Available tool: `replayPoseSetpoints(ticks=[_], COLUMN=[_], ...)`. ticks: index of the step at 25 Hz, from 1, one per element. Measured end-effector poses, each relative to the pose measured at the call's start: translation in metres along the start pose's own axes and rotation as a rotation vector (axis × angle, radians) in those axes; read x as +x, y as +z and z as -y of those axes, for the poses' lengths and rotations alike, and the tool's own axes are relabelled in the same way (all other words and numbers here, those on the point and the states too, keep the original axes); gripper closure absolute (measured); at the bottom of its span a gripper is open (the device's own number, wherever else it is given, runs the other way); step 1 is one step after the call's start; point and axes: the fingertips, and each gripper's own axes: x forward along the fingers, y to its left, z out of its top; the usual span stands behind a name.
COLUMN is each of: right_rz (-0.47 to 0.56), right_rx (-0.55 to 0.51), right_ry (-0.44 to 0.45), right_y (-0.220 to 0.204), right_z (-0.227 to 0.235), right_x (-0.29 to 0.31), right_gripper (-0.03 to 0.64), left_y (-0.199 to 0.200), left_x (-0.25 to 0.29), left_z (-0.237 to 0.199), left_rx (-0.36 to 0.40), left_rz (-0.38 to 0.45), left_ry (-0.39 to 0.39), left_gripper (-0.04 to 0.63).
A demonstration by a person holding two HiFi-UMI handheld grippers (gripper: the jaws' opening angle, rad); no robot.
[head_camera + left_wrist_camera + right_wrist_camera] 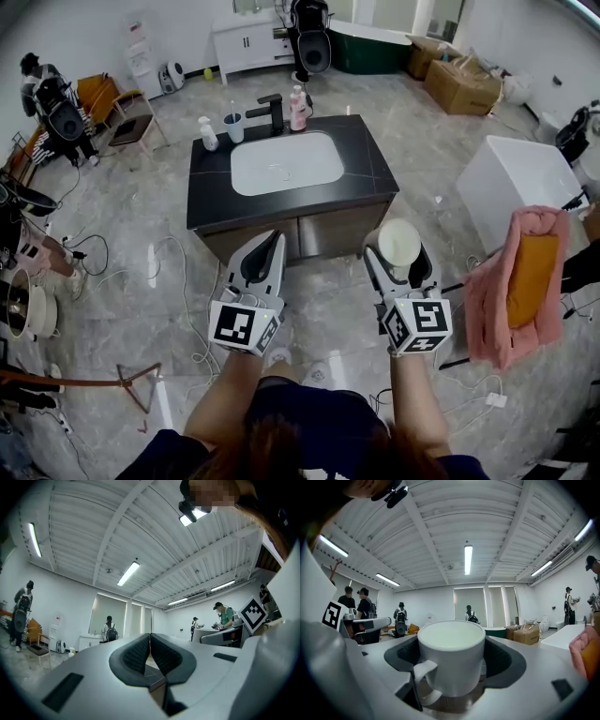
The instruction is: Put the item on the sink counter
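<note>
**Well short of the counter: white mug in the right gripper**

Upright in the right gripper point(399, 251) sits a plain white mug point(451, 653). It is straight-sided with a round rim and a pale inside, and its handle is turned back toward the person. The jaws stand wide, their dark pads point(508, 660) pressed against the mug's two sides. It hangs above the marble floor point(141, 216), on the near side of the sink counter point(366, 159), by its near right corner. To the left, the left gripper point(267, 242) has its jaws closed together on nothing.
</note>
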Motion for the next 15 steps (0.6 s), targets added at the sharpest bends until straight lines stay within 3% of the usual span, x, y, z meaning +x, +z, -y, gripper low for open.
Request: replayPoseSetpoints(ticks=[8,15], right_rz=[0.009,0.010], right_rx=[0.004,0.006], right_ry=[0.004,0.004], right_y=[-0.001,0.004], right_z=[0.014,0.030], right_x=[0.002,0.045], right_gripper=[0.195,0.195], left_y=[-0.008,-0.018], left_x=[0.006,0.050], left_z=[0.000,-0.022], left_rx=[-0.010,-0.020], left_rz=[-0.003,-0.002], left_ry=[0.020,0.013], left_gripper=[0.572,0.572])
